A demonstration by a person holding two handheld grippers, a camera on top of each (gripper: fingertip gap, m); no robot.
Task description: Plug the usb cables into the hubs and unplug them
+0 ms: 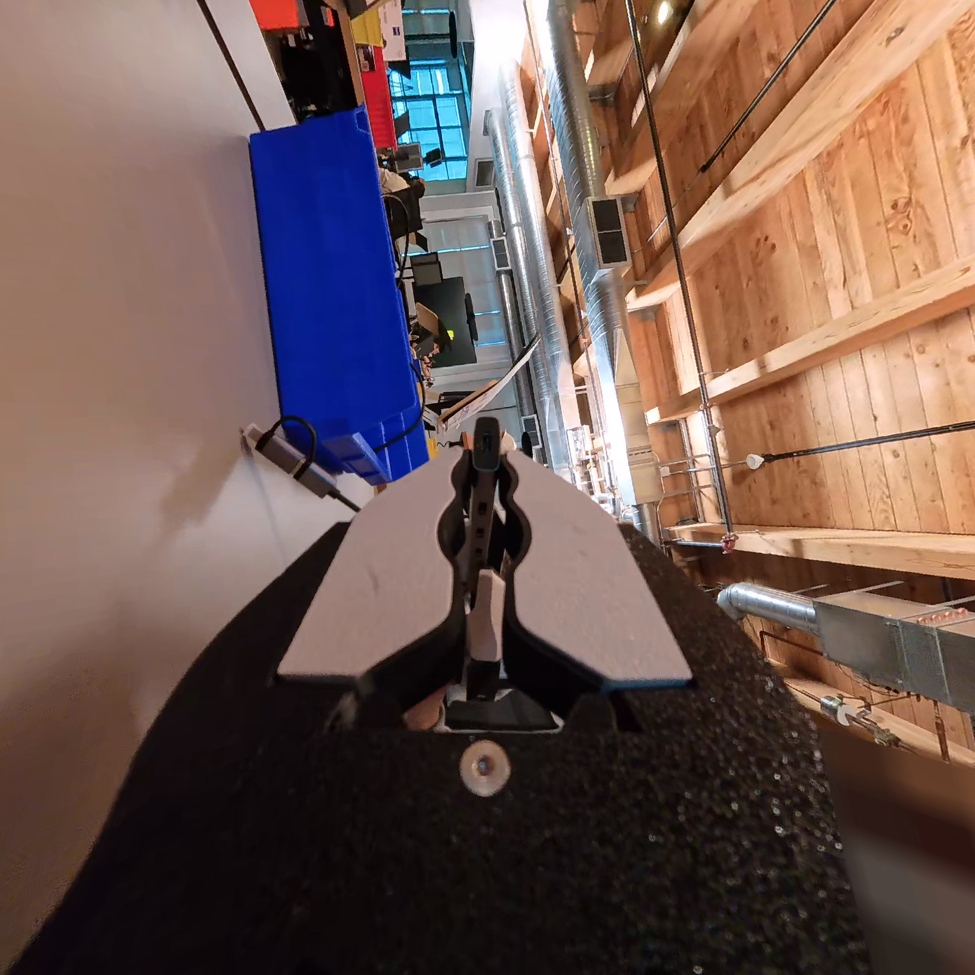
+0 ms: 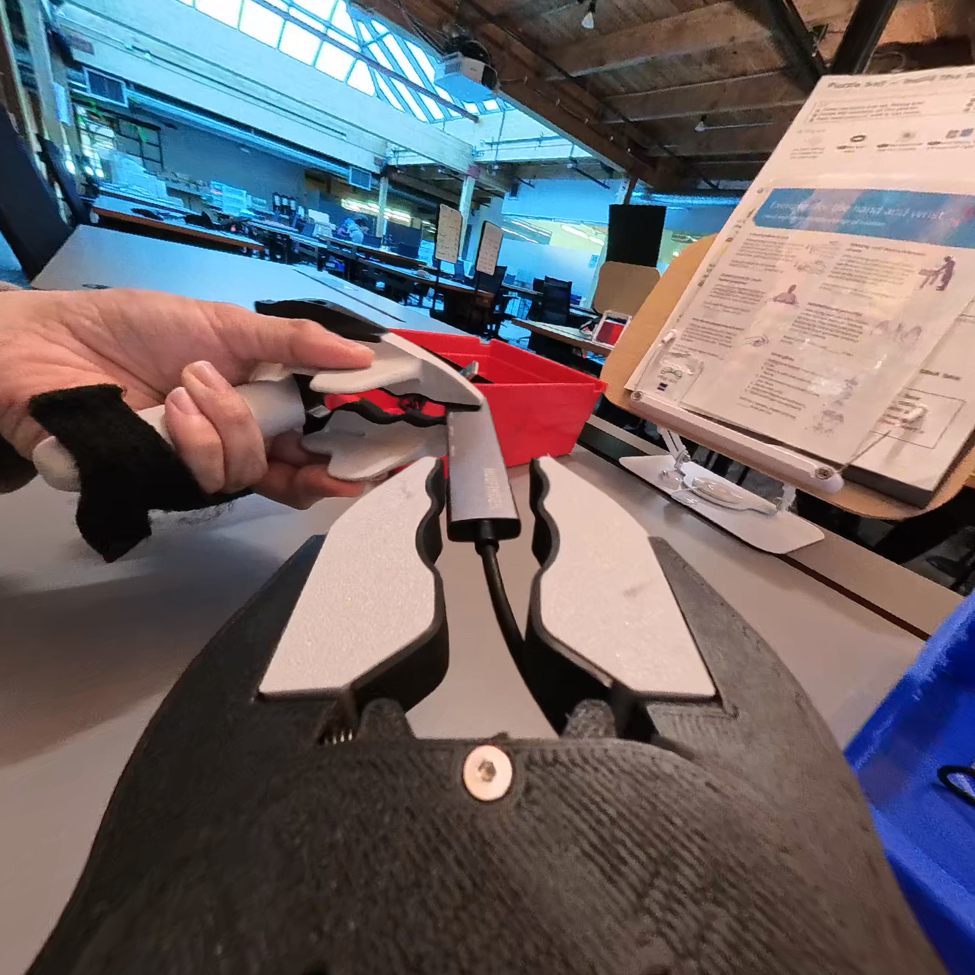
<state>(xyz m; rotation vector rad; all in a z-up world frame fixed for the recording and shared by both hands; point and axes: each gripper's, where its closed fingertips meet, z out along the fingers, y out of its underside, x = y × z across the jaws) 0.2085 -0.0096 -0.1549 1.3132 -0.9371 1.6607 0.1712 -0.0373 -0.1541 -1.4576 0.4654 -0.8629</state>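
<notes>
The left wrist view is rolled on its side: the white table [image 1: 132, 316] stands along its left edge, the timber ceiling [image 1: 818, 264] along its right, a blue bin [image 1: 327, 295] ahead. The right wrist view sits upright and low over the same table [image 2: 158, 607], close behind the grey hub [image 2: 477, 475], which both views share [image 1: 483, 506], facing a red bin [image 2: 527, 401] and the hall.

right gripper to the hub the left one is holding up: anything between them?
Nothing visible. In the right wrist view the grey hub, clamped at its far end by the left gripper, hangs down between the open fingers of the right gripper, its black cable trailing toward the camera. Contact with the pads cannot be told.
</notes>
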